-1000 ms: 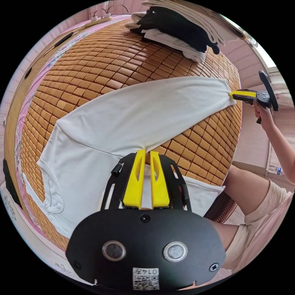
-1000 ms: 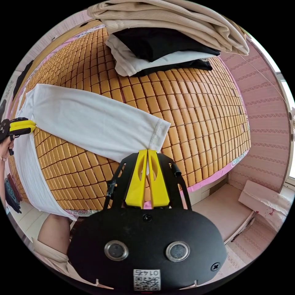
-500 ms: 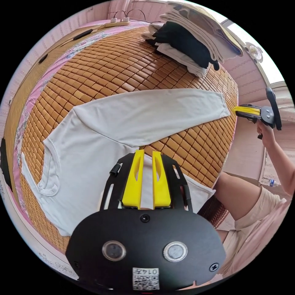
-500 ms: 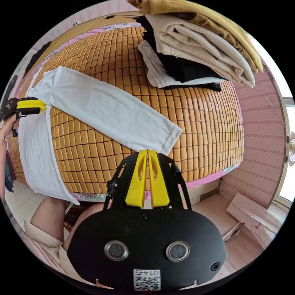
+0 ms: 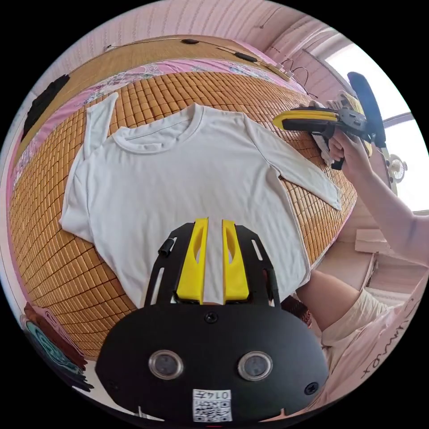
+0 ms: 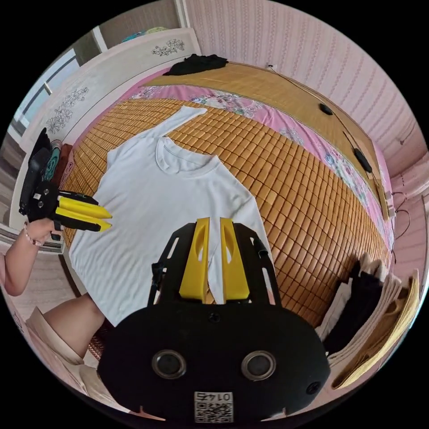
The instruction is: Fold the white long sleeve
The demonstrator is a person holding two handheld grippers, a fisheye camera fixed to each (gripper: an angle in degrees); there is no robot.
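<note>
I am hovering both tools, left [image 5: 213, 223] and right [image 6: 214, 222], jaws apart and empty, above the flat white long-sleeved cotton shirt [image 5: 187, 178]; folding is not yet begun.

White long sleeve [image 5: 187, 178] lies flat, front up, on the woven mat [image 5: 58, 263] — both sleeves spread outward, hem toward the mat's edge.

White long sleeve [image 5: 187, 178] flat on mat [image 5: 53, 250] — left gripper [image 5: 213, 223] parted.
</note>
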